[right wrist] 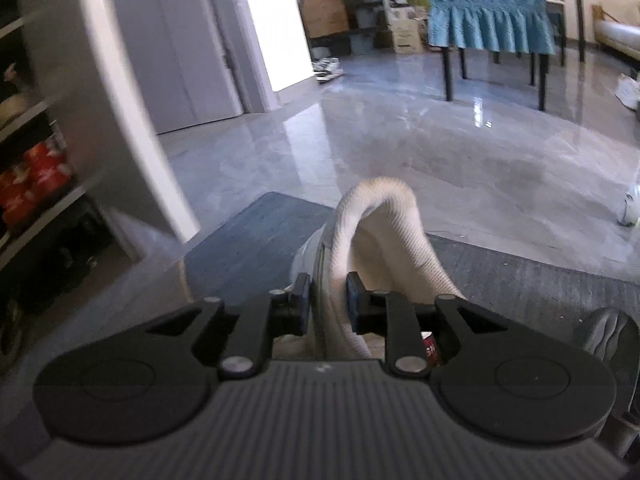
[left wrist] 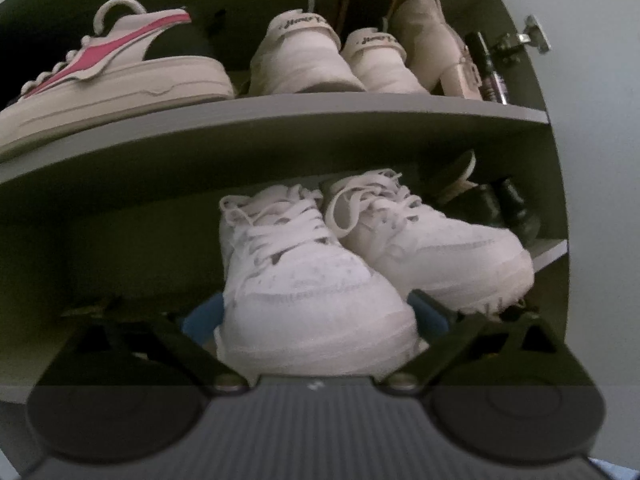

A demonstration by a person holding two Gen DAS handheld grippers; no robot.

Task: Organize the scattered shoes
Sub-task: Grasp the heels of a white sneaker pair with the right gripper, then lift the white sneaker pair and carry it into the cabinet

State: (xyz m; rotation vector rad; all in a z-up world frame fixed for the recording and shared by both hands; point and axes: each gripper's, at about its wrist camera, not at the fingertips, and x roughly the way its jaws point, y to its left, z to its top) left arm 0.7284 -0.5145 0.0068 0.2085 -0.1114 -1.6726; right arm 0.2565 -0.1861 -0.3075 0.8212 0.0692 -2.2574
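Observation:
In the left wrist view a pair of white lace-up sneakers stands on the lower shelf [left wrist: 552,246] of a shoe cabinet, toes toward me. My left gripper [left wrist: 314,316] is spread wide around the toe of the nearer sneaker [left wrist: 304,280]. Its blue pads [left wrist: 202,318] flank the toe, and I see no squeeze on it. The other sneaker [left wrist: 432,240] stands just to the right. In the right wrist view my right gripper [right wrist: 326,300] is shut on the collar wall of a cream-white shoe [right wrist: 384,224], held above a blue mat [right wrist: 256,240].
The upper shelf [left wrist: 320,114] holds a white-and-pink sneaker [left wrist: 116,68], a white pair [left wrist: 304,60] and a beige boot [left wrist: 432,36]. Black shoes [left wrist: 496,204] sit at the lower right. A cabinet door [right wrist: 132,120], a teal-covered chair [right wrist: 488,12] and loose shoes [right wrist: 630,204] stand around the glossy floor.

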